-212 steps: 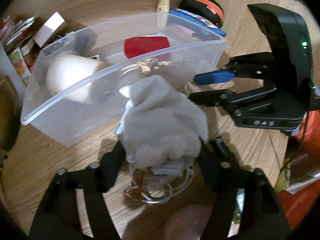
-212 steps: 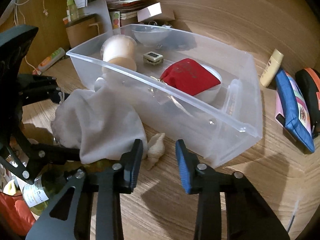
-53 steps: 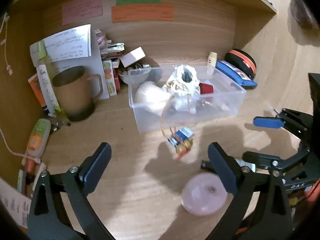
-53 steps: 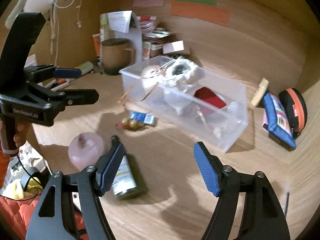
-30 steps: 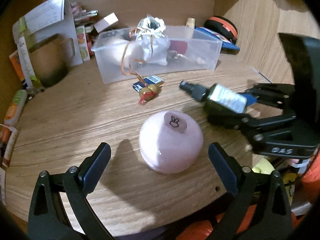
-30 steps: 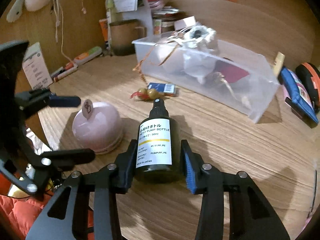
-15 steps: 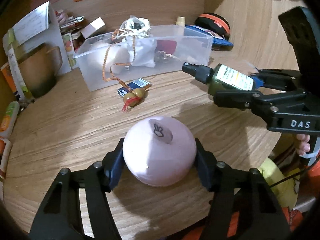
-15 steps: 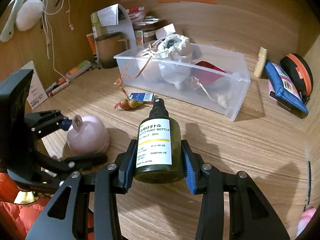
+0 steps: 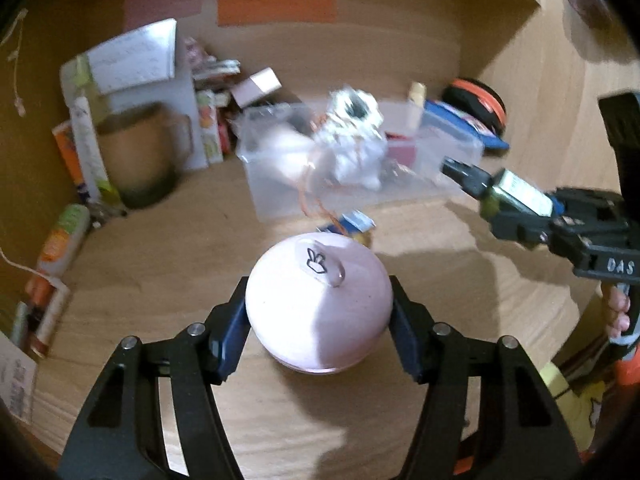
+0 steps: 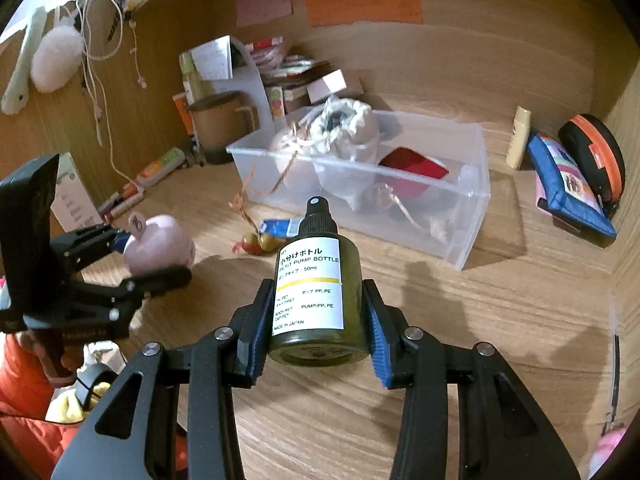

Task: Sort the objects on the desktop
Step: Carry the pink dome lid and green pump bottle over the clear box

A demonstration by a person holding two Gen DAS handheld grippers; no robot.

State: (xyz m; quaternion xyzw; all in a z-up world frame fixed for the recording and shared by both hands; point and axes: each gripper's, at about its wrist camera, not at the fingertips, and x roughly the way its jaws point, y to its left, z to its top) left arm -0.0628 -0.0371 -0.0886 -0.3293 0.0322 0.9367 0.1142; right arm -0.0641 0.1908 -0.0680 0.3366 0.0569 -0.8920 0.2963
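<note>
The left claw (image 9: 318, 330) is clamped on a pink dome-shaped object (image 9: 318, 306), having just closed around it, and holds it in front of the clear plastic bin (image 10: 460, 216), which serves as the landmark. The right claw (image 10: 316, 330) grips a dark green pump bottle (image 10: 316, 292) with a white label, its nozzle pointing toward the bin. Inside the bin sit a white drawstring pouch (image 10: 348, 128) and a red item (image 10: 412, 168). Just in front of the bin on the counter (image 10: 500, 320) lie a small blue packet (image 10: 276, 226) and what look like two golden beads (image 10: 258, 242) on a cord. To the right of the bin rest a blue pouch (image 10: 568, 184) and a black-and-orange case (image 10: 596, 152); to the bin's left stands a brown mug (image 10: 218, 124).
</note>
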